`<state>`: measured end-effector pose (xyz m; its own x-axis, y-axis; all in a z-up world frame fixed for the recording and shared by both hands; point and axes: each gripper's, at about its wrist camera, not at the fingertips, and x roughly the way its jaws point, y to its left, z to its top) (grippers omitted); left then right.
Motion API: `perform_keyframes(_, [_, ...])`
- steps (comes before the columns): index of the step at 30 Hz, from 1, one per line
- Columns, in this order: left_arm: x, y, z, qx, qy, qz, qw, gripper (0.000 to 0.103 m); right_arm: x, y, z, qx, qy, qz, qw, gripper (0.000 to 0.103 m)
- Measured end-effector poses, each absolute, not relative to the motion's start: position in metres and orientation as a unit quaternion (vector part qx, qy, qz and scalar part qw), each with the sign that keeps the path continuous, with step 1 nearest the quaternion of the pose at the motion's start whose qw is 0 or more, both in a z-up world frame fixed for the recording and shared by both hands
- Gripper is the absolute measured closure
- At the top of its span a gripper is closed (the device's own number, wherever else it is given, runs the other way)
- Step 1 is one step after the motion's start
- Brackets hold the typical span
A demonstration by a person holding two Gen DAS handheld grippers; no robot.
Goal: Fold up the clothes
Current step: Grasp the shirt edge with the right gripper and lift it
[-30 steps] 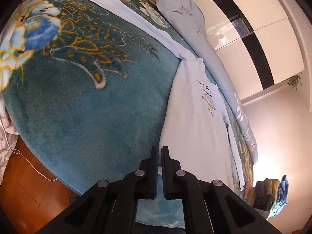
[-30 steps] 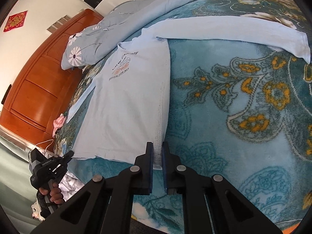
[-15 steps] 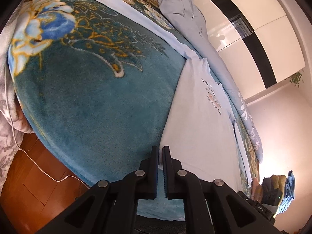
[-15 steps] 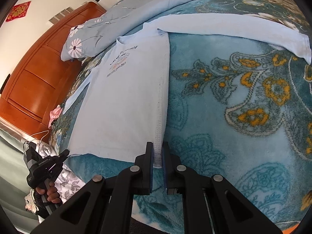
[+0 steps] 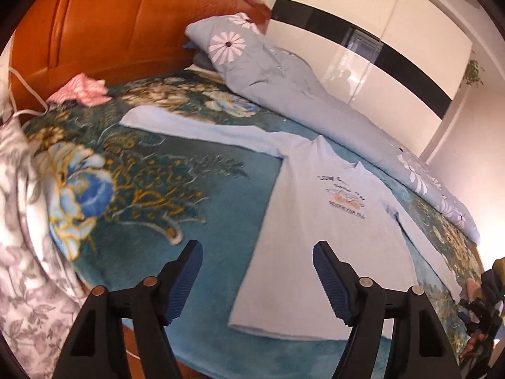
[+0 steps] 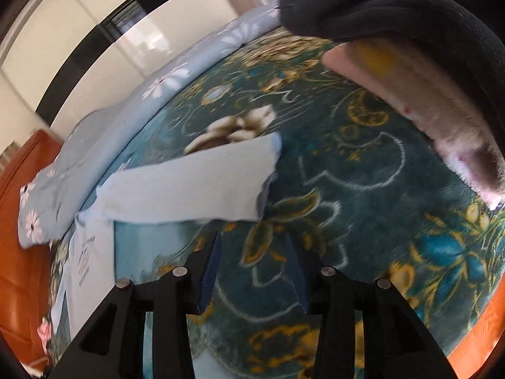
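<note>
A pale blue long-sleeved shirt point(image 5: 318, 240) with a printed chest logo lies flat on the teal floral blanket point(image 5: 176, 195), both sleeves spread out sideways. My left gripper point(image 5: 255, 279) is open and empty, held above the shirt's bottom left hem. In the right wrist view one sleeve point(image 6: 189, 186) stretches across the blanket point(image 6: 363, 221). My right gripper point(image 6: 252, 268) is open and empty, just in front of that sleeve's near edge. The view is blurred.
A pale blue daisy-print duvet point(image 5: 315, 94) lies along the bed's far side, below the orange headboard point(image 5: 120, 19). A pink striped cloth point(image 5: 82, 90) sits near the headboard. Folded dark and pink clothes point(image 6: 410, 57) hang close in the right wrist view.
Both grippers let go of the shirt's bottom hem and opened. The left one drew back and turned toward the headboard. The right one swung toward the outstretched sleeve.
</note>
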<state>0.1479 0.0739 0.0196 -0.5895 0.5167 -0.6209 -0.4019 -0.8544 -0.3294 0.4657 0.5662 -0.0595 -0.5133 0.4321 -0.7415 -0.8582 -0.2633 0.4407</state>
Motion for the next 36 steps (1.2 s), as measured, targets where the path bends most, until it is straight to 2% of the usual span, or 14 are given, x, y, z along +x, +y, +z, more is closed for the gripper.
perform_keyframes(8, [0.129,0.152,0.033,-0.371,-0.126,0.866,0.309,0.026,0.449,0.595,-0.065,-0.227,0.452,0.745,0.435,0.059])
perform_keyframes(9, [0.128,0.158,0.033,-0.37,-0.13,0.866,0.312,0.026,0.448,0.597,-0.066,-0.226,0.454,0.744,0.434,0.062])
perform_keyframes(10, [0.128,0.163,0.034,-0.367,-0.132,0.865,0.315,0.026,0.446,0.599,-0.066,-0.226,0.457,0.743,0.434,0.085])
perform_keyframes(11, [0.129,0.167,0.034,-0.364,-0.131,0.865,0.32,0.026,0.445,0.602,-0.065,-0.23,0.458,0.744,0.429,0.1])
perform_keyframes(15, [0.116,0.17,0.024,-0.364,-0.132,0.867,0.314,0.026,0.438,0.613,-0.047,-0.234,0.456,0.756,0.407,0.101])
perform_keyframes(20, [0.073,0.164,0.016,-0.377,-0.189,0.858,0.294,0.026,0.408,0.623,0.036,-0.205,0.398,0.8,0.4,0.101])
perform_keyframes(23, [0.052,0.155,0.016,-0.363,-0.216,0.863,0.276,0.026,0.365,0.619,0.099,-0.183,0.355,0.836,0.377,0.101])
perform_keyframes(28, [0.044,0.116,-0.016,-0.386,-0.279,0.854,0.212,0.026,0.243,0.571,0.176,-0.198,0.221,0.896,0.331,0.101])
perform_keyframes(32, [0.047,0.09,-0.029,-0.393,-0.318,0.845,0.174,0.026,0.127,0.521,0.181,-0.244,0.146,0.915,0.285,0.101])
perform_keyframes(36, [0.048,0.073,-0.025,-0.378,-0.311,0.86,0.146,0.026,0.026,0.465,0.148,-0.291,0.138,0.923,0.212,0.101])
